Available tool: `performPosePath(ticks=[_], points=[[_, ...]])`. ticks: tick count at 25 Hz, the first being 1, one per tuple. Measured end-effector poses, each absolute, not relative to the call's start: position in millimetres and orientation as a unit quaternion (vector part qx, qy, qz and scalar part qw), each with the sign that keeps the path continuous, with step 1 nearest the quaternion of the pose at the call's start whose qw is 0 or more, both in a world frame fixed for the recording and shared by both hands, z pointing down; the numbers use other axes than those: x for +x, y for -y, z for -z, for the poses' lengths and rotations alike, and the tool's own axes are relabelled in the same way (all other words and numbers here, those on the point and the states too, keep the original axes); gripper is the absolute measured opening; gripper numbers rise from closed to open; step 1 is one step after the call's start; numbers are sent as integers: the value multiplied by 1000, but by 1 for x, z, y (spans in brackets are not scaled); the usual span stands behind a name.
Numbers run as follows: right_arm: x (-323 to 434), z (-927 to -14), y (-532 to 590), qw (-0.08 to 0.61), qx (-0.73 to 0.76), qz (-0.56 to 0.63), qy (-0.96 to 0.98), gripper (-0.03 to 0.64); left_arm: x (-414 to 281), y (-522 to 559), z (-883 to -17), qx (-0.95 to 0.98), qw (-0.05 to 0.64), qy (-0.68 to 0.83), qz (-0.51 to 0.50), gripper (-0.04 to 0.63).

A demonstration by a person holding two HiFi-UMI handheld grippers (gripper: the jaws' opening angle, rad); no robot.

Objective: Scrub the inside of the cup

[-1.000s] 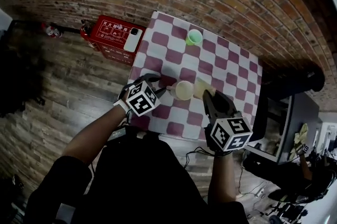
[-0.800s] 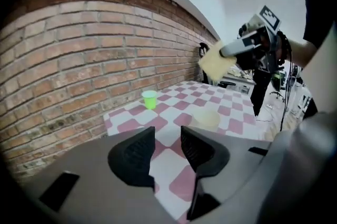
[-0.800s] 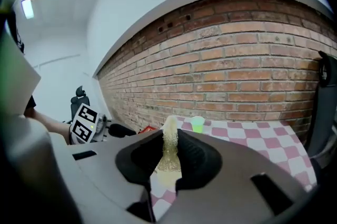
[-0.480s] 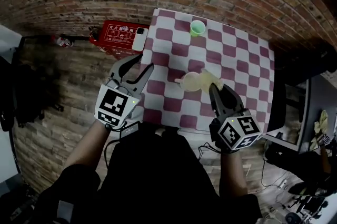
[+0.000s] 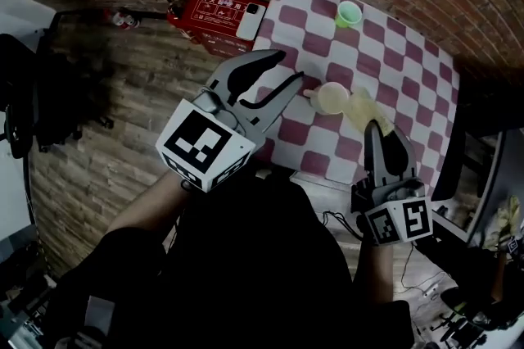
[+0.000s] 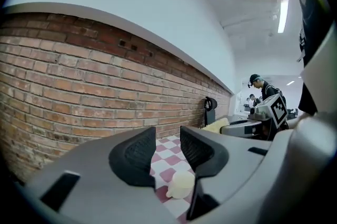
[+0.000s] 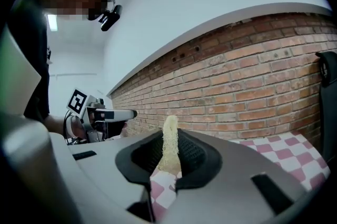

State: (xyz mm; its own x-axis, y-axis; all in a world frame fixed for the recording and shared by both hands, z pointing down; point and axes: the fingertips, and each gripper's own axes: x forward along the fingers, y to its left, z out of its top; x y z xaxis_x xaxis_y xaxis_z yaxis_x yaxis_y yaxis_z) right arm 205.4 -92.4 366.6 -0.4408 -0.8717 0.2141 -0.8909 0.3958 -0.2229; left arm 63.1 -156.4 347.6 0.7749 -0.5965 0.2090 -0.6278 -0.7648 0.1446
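left claw (image 5: 288, 66): wide, just closing slightly, empty | right claw (image 5: 383, 131): clamps sponge (image 7: 169, 144)

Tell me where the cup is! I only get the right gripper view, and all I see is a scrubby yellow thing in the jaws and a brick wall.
Observer: In the head view, the cream cup sits on the checked table, right beside the tip of your scrubber.
Operator: Is the other gripper holding it?
Observer: No. The left gripper is up off the table, apart from the cup. Its jaws have just been closing a little but stand open, with nothing between them.
Operator: Is anything else on the table?
Observer: A small green cup, near the far edge.
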Motion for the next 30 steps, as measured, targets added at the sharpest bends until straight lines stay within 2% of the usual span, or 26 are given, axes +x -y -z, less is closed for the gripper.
performPosePath(ticks=[30], points=[[210,-344,73,16,536,-124,835,77,69,137,-360,937,117,317,-89,152]])
